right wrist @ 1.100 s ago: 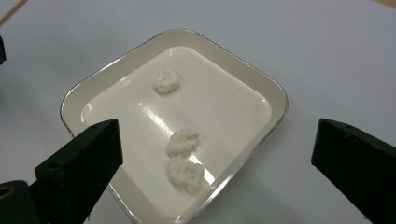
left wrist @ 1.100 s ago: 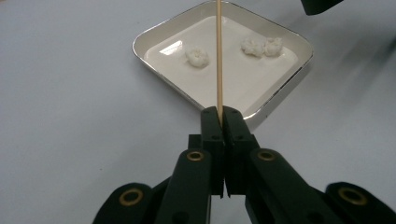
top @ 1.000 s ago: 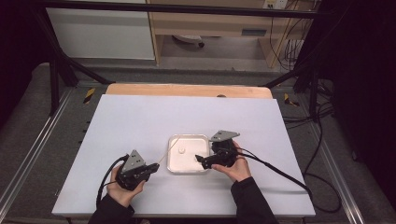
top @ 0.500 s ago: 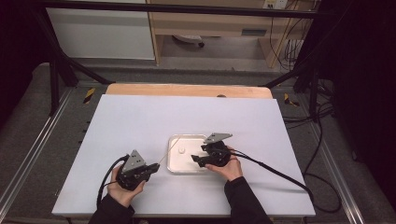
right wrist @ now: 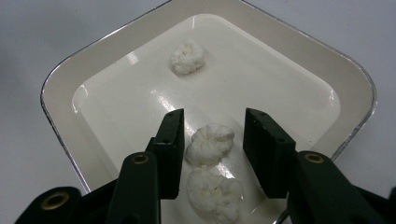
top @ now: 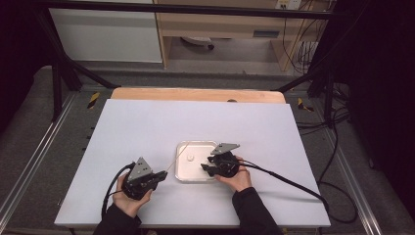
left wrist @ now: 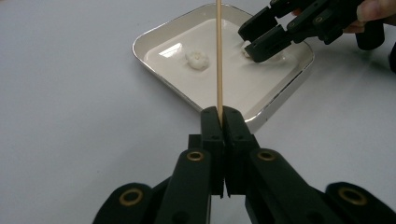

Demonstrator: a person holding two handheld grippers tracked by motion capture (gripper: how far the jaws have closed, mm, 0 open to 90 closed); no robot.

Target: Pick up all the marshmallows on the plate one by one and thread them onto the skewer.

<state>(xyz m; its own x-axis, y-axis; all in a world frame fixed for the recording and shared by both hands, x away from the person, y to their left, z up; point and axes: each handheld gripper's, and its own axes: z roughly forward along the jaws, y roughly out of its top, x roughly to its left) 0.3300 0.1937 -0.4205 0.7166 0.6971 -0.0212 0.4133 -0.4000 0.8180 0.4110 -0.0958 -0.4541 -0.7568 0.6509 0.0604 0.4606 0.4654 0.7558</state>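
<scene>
High view: the white desk point(top: 147, 132) carries a shallow white tray point(top: 183, 174) near its front edge. The left hand-held gripper point(top: 155, 177) rests on the desk just left of the tray, its jaws clamped on a thin wooden skewer point(top: 177, 157) that slants up and over the tray's left rim. The right hand-held gripper point(top: 207, 169) is lowered into the tray's right half, and one small white piece point(top: 190, 157) lies apart in the tray's upper part. Left gripper view: the left hand-held gripper point(left wrist: 219, 114) is fully closed on the skewer point(left wrist: 218, 51), which runs straight up across the tray point(left wrist: 154, 39); a cauliflower-like white piece point(left wrist: 197, 59) sits just left of the skewer, and the right hand-held gripper point(left wrist: 254, 39) reaches in from the upper right, with a white piece at its tips. Right gripper view: the right hand-held gripper point(right wrist: 214, 140) has just been closing and now stands at a narrow gap (pads not yet touching) on either side of a white piece point(right wrist: 210, 142). A second piece point(right wrist: 215, 193) lies just below it between the jaws, and a third point(right wrist: 187, 56) lies well apart, farther into the tray point(right wrist: 60, 88).
</scene>
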